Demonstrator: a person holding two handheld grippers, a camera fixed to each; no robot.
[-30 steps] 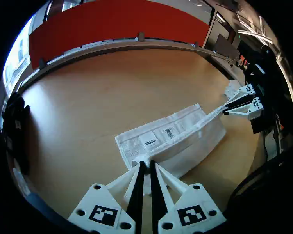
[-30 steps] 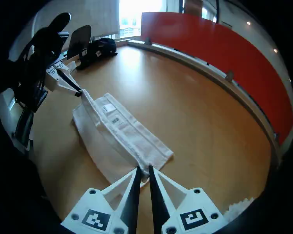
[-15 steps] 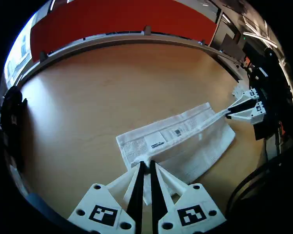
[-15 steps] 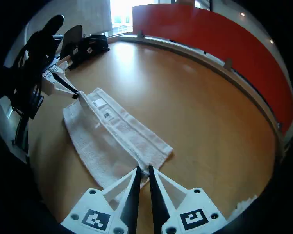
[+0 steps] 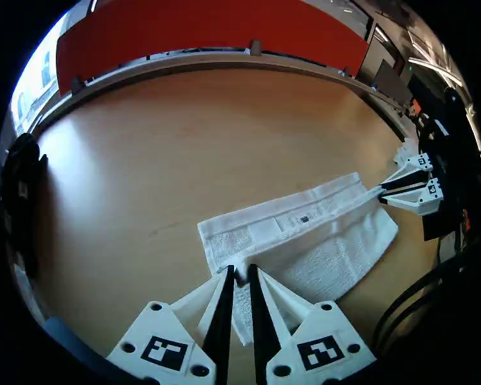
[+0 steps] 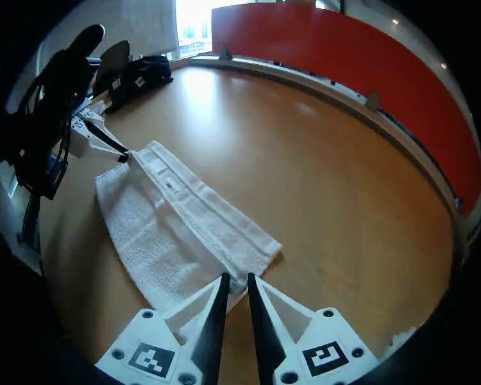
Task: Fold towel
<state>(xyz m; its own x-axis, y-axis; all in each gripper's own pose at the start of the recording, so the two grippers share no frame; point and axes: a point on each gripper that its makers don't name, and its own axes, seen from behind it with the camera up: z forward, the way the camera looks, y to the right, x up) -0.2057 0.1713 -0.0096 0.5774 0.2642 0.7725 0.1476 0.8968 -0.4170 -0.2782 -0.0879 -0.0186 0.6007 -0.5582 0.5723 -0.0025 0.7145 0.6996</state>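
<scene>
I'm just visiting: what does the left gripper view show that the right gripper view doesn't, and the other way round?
Left gripper view: long ceiling light strips, and the right gripper seen from the front. Right gripper view: dark chair backs, and the left gripper seen from the front. Both: the folded white towel, pinched at each end, the wooden table and the red partition.

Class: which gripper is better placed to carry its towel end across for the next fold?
Right gripper, marginally. Both pinch towel corners, but a white cloth lies beside its end, so folding toward the left gripper likely lands on barer table.
</scene>
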